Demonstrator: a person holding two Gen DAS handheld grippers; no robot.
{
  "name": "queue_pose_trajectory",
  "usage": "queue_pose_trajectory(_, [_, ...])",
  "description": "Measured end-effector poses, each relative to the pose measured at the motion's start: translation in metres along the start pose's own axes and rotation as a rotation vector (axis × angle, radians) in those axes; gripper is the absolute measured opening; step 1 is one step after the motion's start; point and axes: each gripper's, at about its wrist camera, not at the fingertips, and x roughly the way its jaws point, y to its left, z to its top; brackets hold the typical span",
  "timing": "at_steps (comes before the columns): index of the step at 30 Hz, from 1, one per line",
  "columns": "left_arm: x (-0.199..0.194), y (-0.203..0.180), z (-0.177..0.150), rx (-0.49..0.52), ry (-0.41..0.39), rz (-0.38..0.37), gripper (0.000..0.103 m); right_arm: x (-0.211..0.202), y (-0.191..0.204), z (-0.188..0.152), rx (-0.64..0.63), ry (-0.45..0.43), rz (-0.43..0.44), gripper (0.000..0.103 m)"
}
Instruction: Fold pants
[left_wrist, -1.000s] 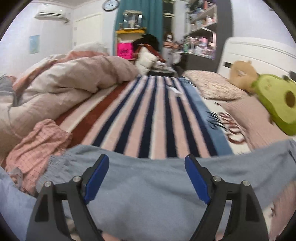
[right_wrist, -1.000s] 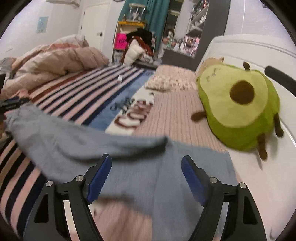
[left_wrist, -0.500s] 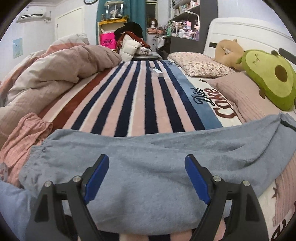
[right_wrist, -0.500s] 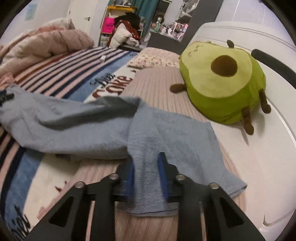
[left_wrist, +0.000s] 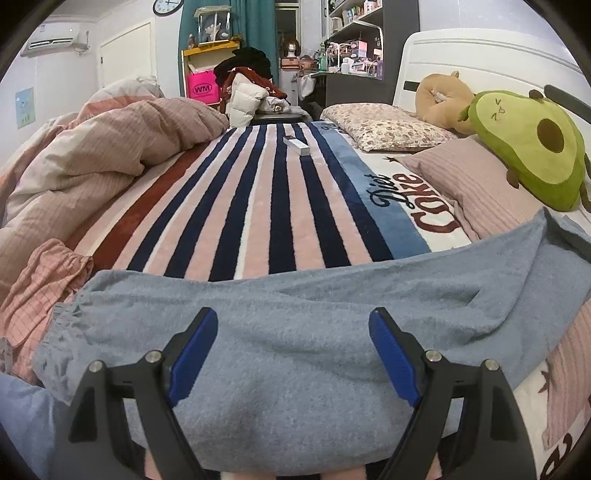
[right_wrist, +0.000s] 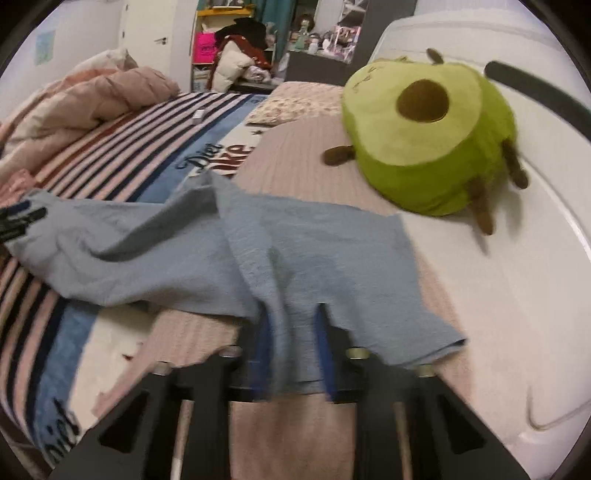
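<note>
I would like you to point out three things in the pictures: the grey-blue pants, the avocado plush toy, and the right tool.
grey-blue pants (left_wrist: 295, 325), left wrist view, on the wide middle of the cloth.
avocado plush toy (right_wrist: 424, 122), right wrist view, on its pale green face.
right tool (right_wrist: 291, 354), right wrist view, between its fingertips, shut on the cloth.

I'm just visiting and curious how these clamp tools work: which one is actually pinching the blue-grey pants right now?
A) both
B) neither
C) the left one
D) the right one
D: the right gripper is shut on the pants, while the left gripper hovers open above them.
</note>
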Motion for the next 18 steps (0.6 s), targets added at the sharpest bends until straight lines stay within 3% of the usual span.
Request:
queue_pose_trajectory(7, [0.002, -0.004, 0.005, 0.015, -0.003, 0.012, 0.081, -0.005, -0.017, 0.029, 0.001, -0.104, -0.105, 0.000])
queue_pose_trajectory(18, [0.028, 0.001, 0.012, -0.006, 0.014, 0.087, 0.081, 0.036, -0.064, 0.085, -0.026, -0.110, -0.198, 0.000])
